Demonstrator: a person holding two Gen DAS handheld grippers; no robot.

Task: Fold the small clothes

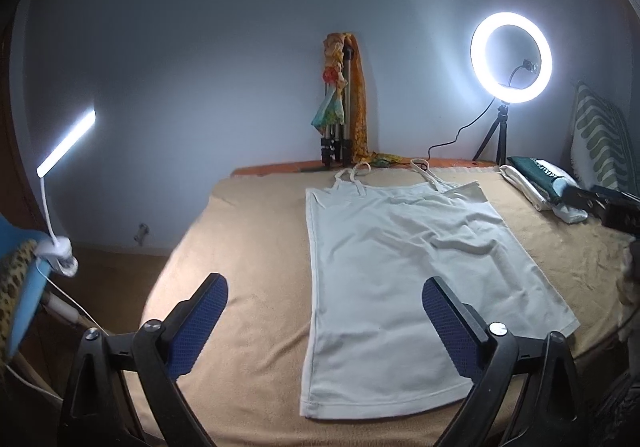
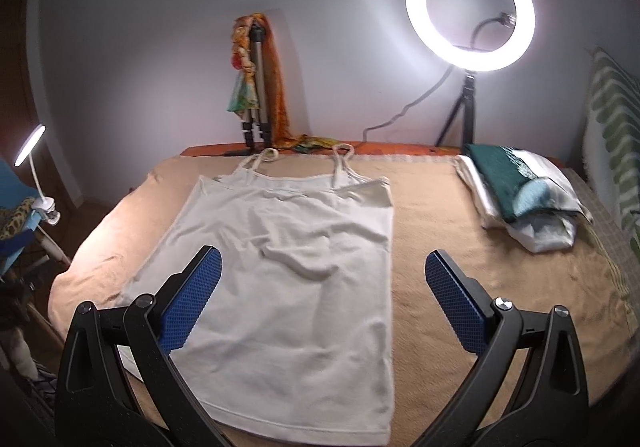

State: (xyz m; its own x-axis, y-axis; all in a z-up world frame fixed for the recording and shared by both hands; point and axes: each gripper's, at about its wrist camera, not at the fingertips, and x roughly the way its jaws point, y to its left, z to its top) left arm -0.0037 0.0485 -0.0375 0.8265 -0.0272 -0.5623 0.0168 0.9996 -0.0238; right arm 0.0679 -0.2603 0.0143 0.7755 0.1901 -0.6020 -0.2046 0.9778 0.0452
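Overhead, so to speak, a tan, nubby blanket (image 1: 256,287) covers the whole work surface, and a white camisole (image 1: 392,279) lies flat at its centre, thin straps toward the far wall, hem nearest the cameras, soft creases across its middle. Against that far wall a glowing ring light (image 2: 470,9) stands on a small black tripod at right, beside a folded tripod (image 2: 256,87) draped in orange patterned cloth. A stack of folded clothes (image 2: 524,199), green and white, sits at far right, well apart from the camisole. A clip-on lamp (image 1: 64,143) shines at left. The left gripper (image 1: 324,311) and right gripper (image 2: 322,287) both hover empty, blue textured pads spread wide above the near hem.
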